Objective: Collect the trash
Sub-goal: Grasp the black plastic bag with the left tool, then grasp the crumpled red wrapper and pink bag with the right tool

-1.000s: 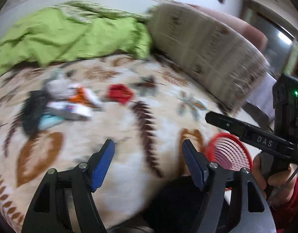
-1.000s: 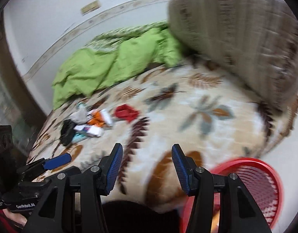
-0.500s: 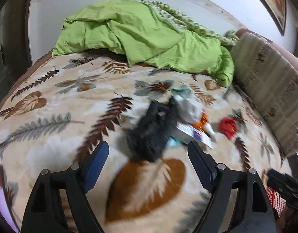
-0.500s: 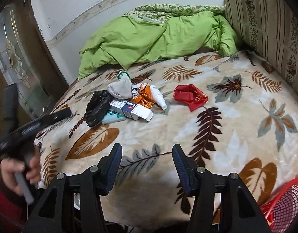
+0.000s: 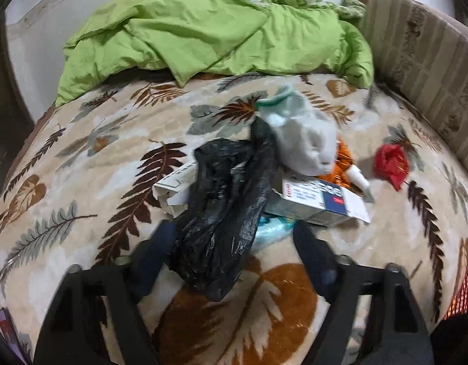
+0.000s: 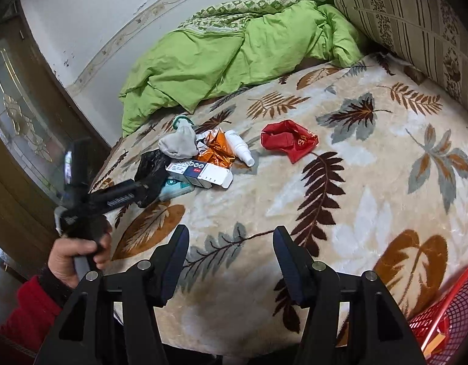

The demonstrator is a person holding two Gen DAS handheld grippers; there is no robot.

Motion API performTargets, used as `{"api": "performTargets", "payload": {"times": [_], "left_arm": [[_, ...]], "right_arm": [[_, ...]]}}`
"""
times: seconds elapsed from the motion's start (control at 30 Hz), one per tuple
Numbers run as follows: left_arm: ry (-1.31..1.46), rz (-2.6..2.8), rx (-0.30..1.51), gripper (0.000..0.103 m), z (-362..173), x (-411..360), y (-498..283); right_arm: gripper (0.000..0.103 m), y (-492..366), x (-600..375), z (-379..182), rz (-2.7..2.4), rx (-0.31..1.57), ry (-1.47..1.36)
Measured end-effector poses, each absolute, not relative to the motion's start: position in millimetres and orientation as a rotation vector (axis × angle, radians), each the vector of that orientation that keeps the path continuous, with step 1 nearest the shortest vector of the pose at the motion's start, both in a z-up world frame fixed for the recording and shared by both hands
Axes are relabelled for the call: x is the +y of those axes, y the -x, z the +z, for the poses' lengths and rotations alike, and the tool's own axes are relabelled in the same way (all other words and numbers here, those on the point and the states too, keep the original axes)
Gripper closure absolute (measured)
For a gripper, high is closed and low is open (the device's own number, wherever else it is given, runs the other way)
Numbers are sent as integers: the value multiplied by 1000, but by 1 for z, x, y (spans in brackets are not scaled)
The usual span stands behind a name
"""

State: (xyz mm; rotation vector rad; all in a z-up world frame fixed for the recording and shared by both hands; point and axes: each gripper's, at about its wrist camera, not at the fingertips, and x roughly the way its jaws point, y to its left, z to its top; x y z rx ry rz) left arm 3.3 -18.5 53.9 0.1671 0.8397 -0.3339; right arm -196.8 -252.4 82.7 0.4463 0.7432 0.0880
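A heap of trash lies on the leaf-patterned blanket (image 5: 81,182): a crumpled black plastic bag (image 5: 224,213), a grey cloth bundle (image 5: 304,143), a white and blue carton (image 5: 319,200), an orange wrapper (image 5: 343,158), a teal packet (image 5: 273,228) and a second white carton (image 5: 176,185). A red wrapper (image 5: 390,161) sits apart on the right. My left gripper (image 5: 234,234) straddles the black bag and its jaws are closing; the right pad stands off the bag. In the right wrist view, my right gripper (image 6: 230,234) hovers open above bare blanket, well short of the red wrapper (image 6: 288,143) and a white bottle (image 6: 240,149).
A green duvet (image 6: 218,54) is bunched at the far side, and a striped cushion (image 6: 416,24) lines the right edge. A red mesh basket (image 6: 441,319) stands off the bed's near right corner. A glazed door (image 6: 17,115) is on the left. A hand in a red sleeve (image 6: 75,252) holds the left gripper.
My left gripper swung left from the basket side, came down onto the heap, and its jaws narrowed around the black bag. My right gripper turned towards the bed and dipped slightly.
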Motion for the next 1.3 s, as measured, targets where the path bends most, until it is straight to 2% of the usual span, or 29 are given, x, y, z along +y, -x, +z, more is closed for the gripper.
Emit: {"api": "performTargets", "payload": {"times": [0.03, 0.3, 0.6, 0.63, 0.7, 0.8, 1.07, 1.23, 1.27, 1.3], "left_arm": [[-150, -324, 853, 62, 52, -15, -8], [23, -336, 855, 72, 53, 16, -15], [127, -357, 755, 72, 90, 34, 41], [139, -369, 755, 72, 91, 34, 50], [143, -385, 755, 72, 90, 31, 64], [131, -406, 755, 72, 89, 26, 71], [138, -404, 778, 72, 79, 27, 63], [127, -400, 771, 72, 77, 27, 59], [129, -398, 771, 72, 76, 27, 58], [129, -395, 770, 72, 77, 27, 59]], "right_arm": [[42, 196, -253, 83, 90, 743, -447], [42, 197, -252, 83, 84, 743, -449], [42, 172, -273, 86, 75, 761, -473], [40, 165, -276, 87, 66, 756, -454], [31, 147, -284, 90, 59, 754, -425], [25, 109, -293, 88, 31, 753, -314], [25, 22, -321, 48, 31, 864, -183], [25, 2, -319, 25, 72, 914, -190], [30, 3, -316, 23, 84, 908, -205], [43, 4, -313, 22, 88, 902, -214]]}}
